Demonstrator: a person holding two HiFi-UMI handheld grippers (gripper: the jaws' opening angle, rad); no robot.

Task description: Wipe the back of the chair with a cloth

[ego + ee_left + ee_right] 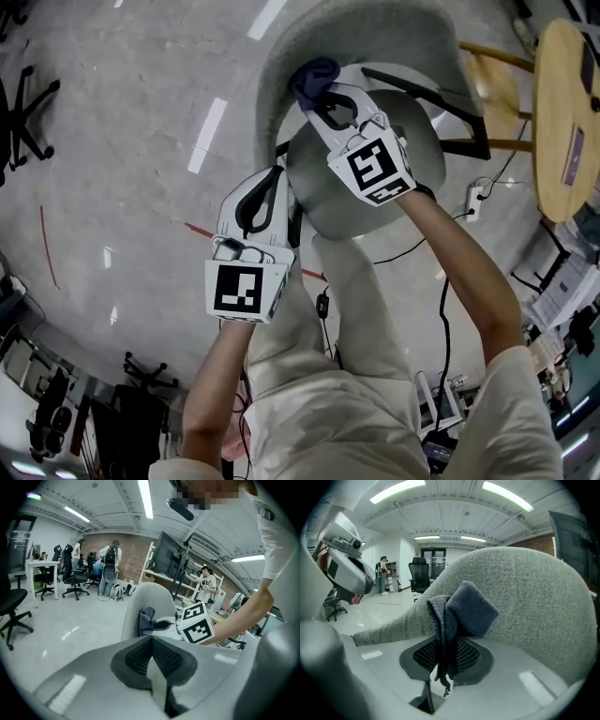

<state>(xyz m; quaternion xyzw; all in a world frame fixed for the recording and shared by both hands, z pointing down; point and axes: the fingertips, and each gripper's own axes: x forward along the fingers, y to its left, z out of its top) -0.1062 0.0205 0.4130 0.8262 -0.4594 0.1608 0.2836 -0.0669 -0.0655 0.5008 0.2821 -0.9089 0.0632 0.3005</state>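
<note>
A grey fabric chair fills the top middle of the head view, its curved back [281, 56] rising behind the seat [323, 192]. My right gripper [319, 94] is shut on a dark blue cloth [314, 77], which rests against the inner face of the chair back. The right gripper view has the bunched cloth [464, 609] clamped between the jaws of the right gripper [446, 656] and touching the chair back [529, 606]. My left gripper [270, 178] is shut on nothing beside the seat's left edge. In its own view the left gripper [151, 657] points toward the chair back [154, 597] and cloth [146, 619].
A round wooden table [562, 122] and a wooden stool [497, 80] stand to the chair's right. A power strip [473, 199] and cables lie on the floor. Black office chairs [23, 108] stand at the left. People [110, 566] and shelving [171, 569] are far off.
</note>
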